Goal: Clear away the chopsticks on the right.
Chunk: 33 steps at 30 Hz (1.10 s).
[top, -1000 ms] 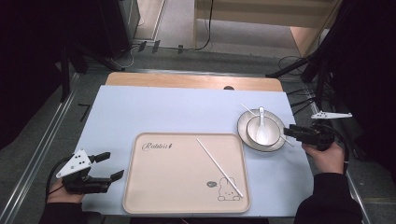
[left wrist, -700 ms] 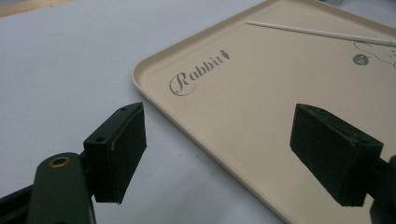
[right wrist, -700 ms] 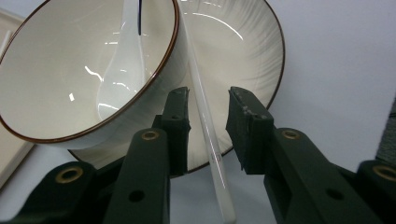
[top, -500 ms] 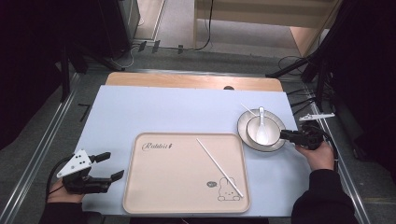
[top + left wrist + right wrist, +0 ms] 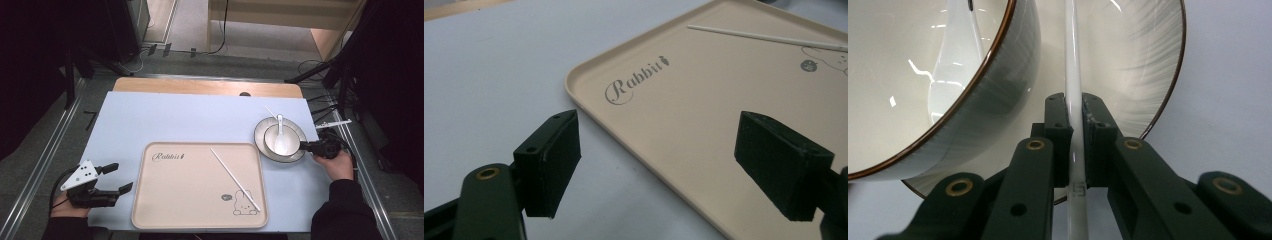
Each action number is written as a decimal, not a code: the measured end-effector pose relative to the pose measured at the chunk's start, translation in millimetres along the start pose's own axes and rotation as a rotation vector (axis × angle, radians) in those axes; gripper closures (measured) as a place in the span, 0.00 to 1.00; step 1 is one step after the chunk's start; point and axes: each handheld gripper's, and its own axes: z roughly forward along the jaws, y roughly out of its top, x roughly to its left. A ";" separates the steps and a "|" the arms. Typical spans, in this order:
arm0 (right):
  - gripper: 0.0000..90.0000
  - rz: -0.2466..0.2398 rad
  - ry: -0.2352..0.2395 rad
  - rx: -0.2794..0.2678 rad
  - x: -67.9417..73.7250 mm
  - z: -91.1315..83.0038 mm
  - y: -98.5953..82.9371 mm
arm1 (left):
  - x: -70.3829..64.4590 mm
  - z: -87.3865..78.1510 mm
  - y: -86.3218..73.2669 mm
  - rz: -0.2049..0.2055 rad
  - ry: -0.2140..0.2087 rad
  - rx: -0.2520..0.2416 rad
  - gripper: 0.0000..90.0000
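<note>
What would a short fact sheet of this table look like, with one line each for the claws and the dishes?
right claw: right claw shut on a white chopstick that lies over the plate
left claw: left claw open, holding nothing, over the near left edge of the tray
bowl: bowl sits on the plate, with a white spoon in it
tray: beige, printed with a rabbit, bears a second chopstick
table: pale blue top

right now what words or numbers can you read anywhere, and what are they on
"Rabbit", in grey script with a small carrot mark after it: on the beige rectangular plastic tray.
"15" as far as it can be made out, small and blurred: on the white chopstick clamped in the right gripper.
No other text is readable.
</note>
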 end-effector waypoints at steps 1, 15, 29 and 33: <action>0.94 0.000 0.000 0.000 0.0 0.0 0.0 | 0.0 -0.1 0.1 0.001 0.000 0.000 0.21; 0.94 0.159 0.021 -0.136 -7.1 -39.2 3.4 | -0.1 -0.8 0.1 0.007 0.001 -0.003 0.21; 0.94 0.153 -0.027 -0.221 40.3 -77.6 3.9 | -0.6 -1.4 0.5 0.004 0.005 -0.005 0.21; 0.94 0.117 -0.019 -0.227 64.7 -81.6 3.3 | -0.4 -1.7 0.3 0.000 0.004 -0.007 0.21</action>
